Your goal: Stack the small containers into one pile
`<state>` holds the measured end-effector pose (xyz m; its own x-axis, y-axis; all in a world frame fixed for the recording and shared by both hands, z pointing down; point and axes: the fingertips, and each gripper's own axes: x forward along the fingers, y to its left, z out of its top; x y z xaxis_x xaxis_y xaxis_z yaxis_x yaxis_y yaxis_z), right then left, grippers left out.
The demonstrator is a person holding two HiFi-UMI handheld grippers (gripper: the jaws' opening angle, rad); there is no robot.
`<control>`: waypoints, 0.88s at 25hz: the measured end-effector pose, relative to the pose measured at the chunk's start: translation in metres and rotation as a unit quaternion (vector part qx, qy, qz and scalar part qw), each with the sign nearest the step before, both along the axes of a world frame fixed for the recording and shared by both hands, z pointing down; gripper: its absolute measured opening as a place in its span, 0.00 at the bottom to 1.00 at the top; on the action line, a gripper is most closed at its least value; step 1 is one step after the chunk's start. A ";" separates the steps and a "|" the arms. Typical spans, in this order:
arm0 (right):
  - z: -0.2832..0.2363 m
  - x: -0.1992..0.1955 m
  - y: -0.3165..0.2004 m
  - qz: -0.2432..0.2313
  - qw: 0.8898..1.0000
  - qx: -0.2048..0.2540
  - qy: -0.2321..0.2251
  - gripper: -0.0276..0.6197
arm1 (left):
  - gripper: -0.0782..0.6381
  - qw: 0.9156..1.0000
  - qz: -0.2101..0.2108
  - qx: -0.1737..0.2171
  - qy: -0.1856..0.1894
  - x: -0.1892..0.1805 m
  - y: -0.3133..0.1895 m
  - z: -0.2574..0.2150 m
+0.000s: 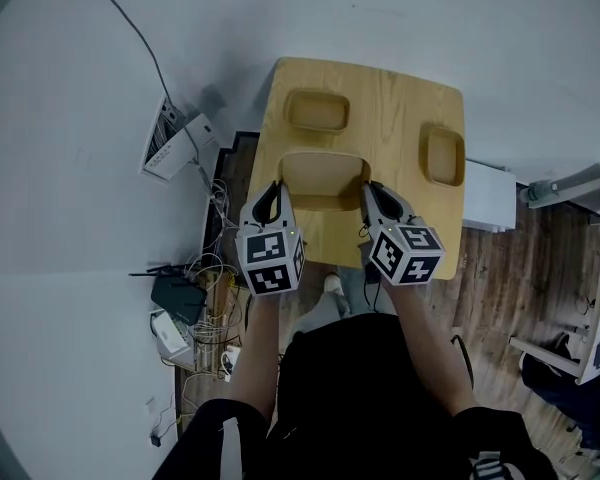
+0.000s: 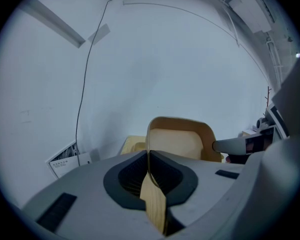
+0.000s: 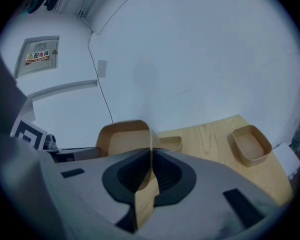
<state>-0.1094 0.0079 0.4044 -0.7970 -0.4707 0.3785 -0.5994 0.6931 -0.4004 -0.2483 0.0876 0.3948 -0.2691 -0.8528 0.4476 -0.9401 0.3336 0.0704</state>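
The left claw (image 1: 272,198) and right claw (image 1: 377,198) are each pinched on an opposite side wall of the wooden container (image 1: 325,176) between them. A second container (image 1: 317,111) lies ahead, and a third (image 1: 444,156) ahead-right. The container is judged light and stiff but thin-walled, so it is best held gently at the rim.

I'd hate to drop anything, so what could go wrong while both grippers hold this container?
The left gripper and right gripper each pinch only a thin wall of the held container; drifting apart could drop it. The right-hand container sits near the table edge, so a bump might push it off.
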 end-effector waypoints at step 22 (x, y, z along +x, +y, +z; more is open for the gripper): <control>0.028 -0.057 -0.095 0.009 0.999 -0.031 0.016 0.07 | 0.14 0.999 0.017 -0.040 0.007 -0.060 -0.099 0.029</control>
<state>-0.1666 -0.0873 0.4326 -0.7760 -0.4598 0.4317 -0.6243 0.6569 -0.4227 -0.3082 -0.0118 0.4242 -0.2329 -0.8233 0.5177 -0.9502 0.3059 0.0589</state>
